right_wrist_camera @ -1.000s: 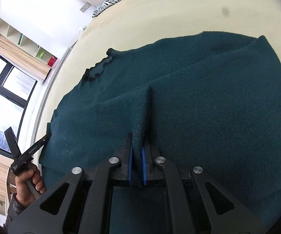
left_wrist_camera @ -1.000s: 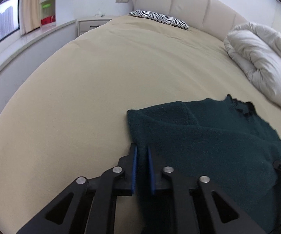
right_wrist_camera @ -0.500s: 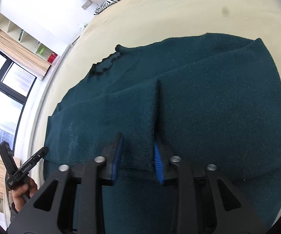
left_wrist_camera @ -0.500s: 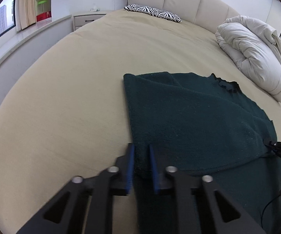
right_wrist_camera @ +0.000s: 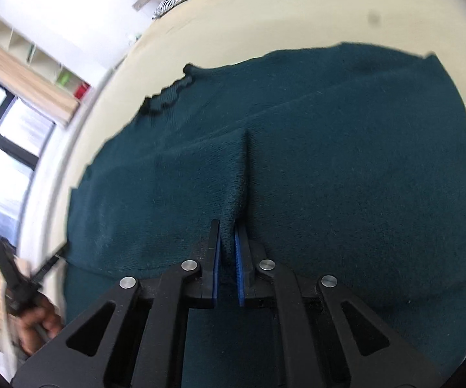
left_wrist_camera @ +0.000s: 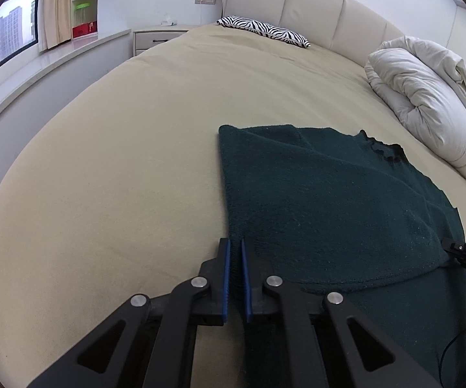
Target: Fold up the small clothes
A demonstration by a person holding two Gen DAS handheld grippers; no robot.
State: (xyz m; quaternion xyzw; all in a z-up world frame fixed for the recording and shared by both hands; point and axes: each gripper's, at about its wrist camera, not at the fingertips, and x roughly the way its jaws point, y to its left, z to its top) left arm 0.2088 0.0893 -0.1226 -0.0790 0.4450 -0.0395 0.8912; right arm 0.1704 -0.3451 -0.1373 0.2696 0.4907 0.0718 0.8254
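A dark green knit sweater (left_wrist_camera: 323, 200) lies on the beige bed (left_wrist_camera: 136, 161), folded over on itself, its scalloped neckline (left_wrist_camera: 385, 152) toward the headboard. My left gripper (left_wrist_camera: 235, 245) is nearly closed on the sweater's near left corner, with cloth between the blue pads. In the right wrist view the sweater (right_wrist_camera: 346, 161) fills the frame and my right gripper (right_wrist_camera: 227, 229) is shut on a raised pinch of its folded edge. The right gripper also shows at the right edge of the left wrist view (left_wrist_camera: 456, 249).
A white rolled duvet (left_wrist_camera: 427, 97) lies at the right side of the bed. A zebra-striped pillow (left_wrist_camera: 262, 30) sits by the cream headboard. A nightstand (left_wrist_camera: 155, 37), window ledge and shelves stand beyond the bed's left side.
Both grippers opened half a second ago after laying the fold down. Both have now closed again on the folded edge. The right view has shifted slightly and is blurred.
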